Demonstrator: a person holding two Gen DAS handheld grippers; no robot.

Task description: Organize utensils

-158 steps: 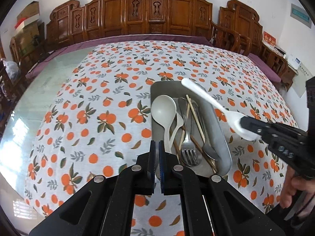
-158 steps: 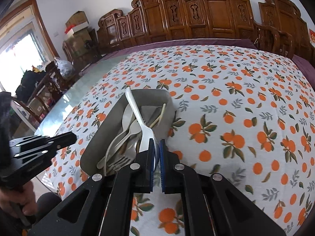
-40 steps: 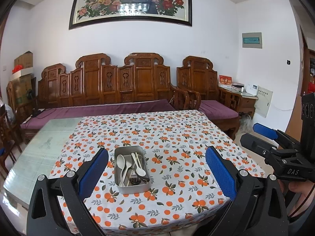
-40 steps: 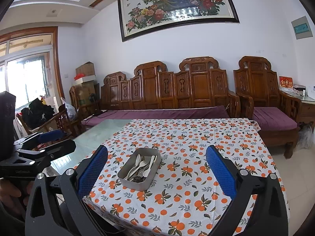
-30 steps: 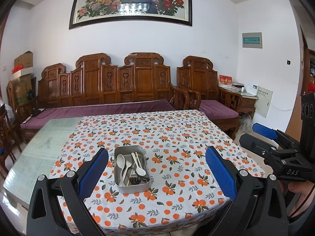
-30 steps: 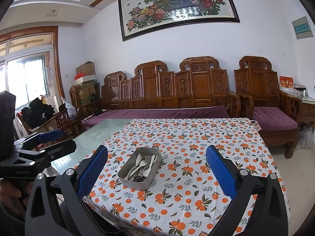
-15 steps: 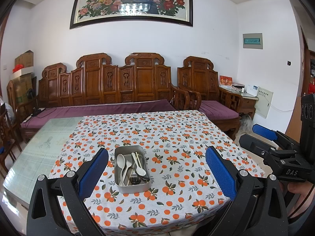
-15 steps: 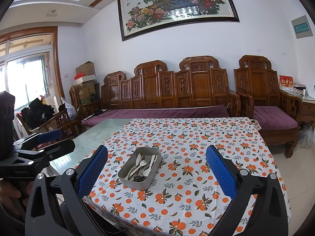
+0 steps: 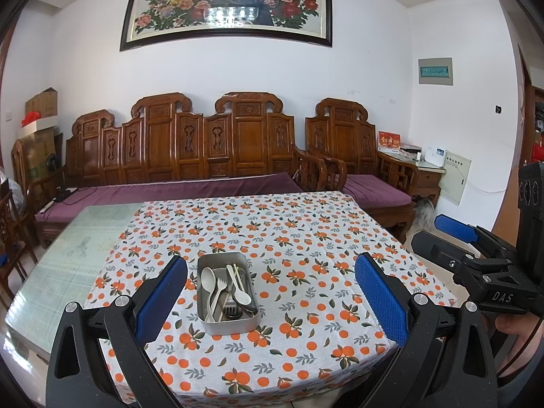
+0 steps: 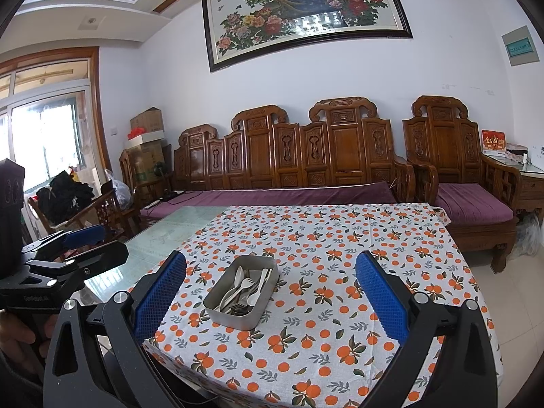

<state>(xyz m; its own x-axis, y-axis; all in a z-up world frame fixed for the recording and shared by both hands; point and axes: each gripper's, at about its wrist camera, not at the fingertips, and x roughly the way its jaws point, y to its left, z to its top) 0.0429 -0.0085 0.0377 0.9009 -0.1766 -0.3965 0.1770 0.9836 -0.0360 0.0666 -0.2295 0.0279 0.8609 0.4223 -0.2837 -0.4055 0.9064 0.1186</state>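
A metal tray (image 9: 227,327) stands on the orange-print tablecloth (image 9: 306,258) near the table's front edge. It holds pale plastic spoons (image 9: 207,278), a fork and chopsticks. The tray also shows in the right wrist view (image 10: 234,319). My left gripper (image 9: 272,292) is open wide and empty, held back from the table in front of the tray. My right gripper (image 10: 270,292) is open wide and empty, also back from the table. Each gripper shows at the edge of the other's view: the right gripper (image 9: 455,234) and the left gripper (image 10: 85,238).
The bare glass tabletop (image 9: 68,255) lies left of the cloth. A carved wooden sofa with purple cushions (image 9: 176,190) stands behind the table, with an armchair (image 9: 370,183) at the right. Stacked boxes (image 10: 146,146) and a window are at the left.
Since 5.3 s ago both grippers drew back from the tray and opened; the white spoon once held by the right gripper now lies in the tray. Over the last second nothing visibly moved.
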